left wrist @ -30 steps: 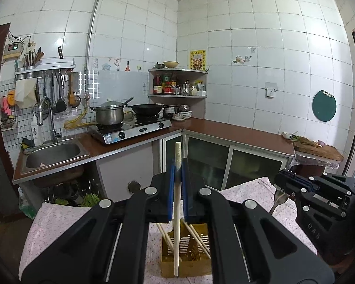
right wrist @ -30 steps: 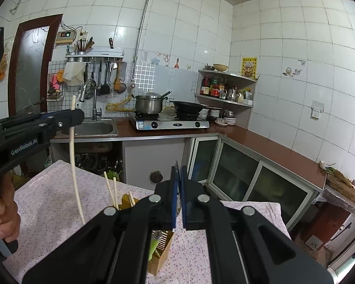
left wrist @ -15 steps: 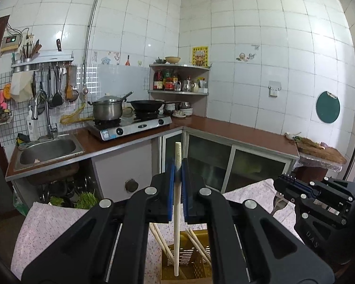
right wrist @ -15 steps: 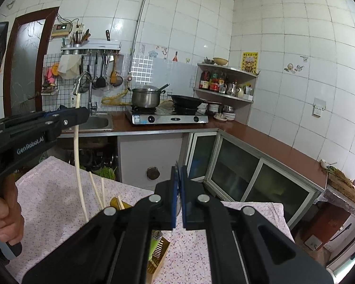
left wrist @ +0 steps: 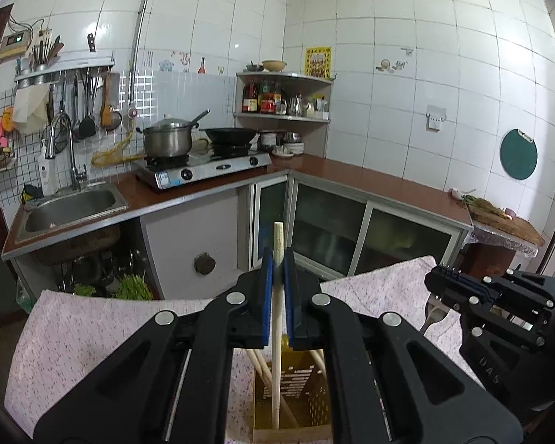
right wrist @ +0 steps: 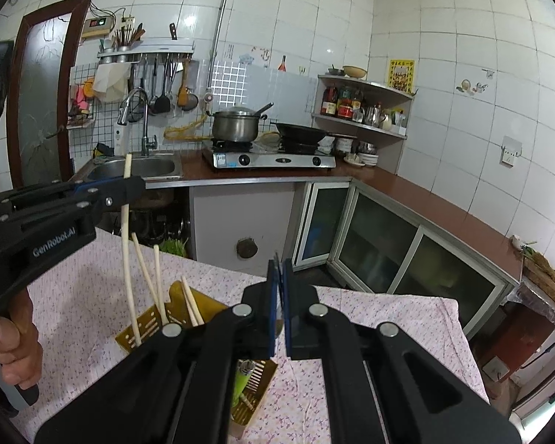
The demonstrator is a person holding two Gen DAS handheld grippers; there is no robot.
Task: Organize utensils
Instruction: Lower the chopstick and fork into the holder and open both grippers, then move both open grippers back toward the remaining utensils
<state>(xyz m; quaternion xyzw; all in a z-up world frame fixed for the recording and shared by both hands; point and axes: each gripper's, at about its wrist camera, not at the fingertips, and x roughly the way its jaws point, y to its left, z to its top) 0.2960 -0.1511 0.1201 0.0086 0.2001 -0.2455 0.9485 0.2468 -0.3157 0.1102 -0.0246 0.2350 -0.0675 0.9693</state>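
My left gripper (left wrist: 277, 262) is shut on a pale chopstick (left wrist: 276, 355) held upright, its lower end inside the yellow slotted utensil holder (left wrist: 299, 399). The right wrist view shows the same chopstick (right wrist: 126, 259) pinched by the left gripper (right wrist: 127, 188), reaching into the holder (right wrist: 144, 327) beside several other chopsticks (right wrist: 155, 285). My right gripper (right wrist: 279, 270) is shut on a thin metal handle; the left wrist view shows a fork (left wrist: 431, 314) hanging below it (left wrist: 444, 277), to the right of the holder.
The holder stands on a table with a pink flowered cloth (right wrist: 370, 318). A green lighter (right wrist: 242, 381) lies in the holder's near compartment. Behind are a kitchen counter with a sink (left wrist: 70, 207), a gas stove (left wrist: 203, 166) with a pot, and cabinets.
The left gripper has lowered the chopstick further into the holder. The right gripper has stayed beside it with the fork.
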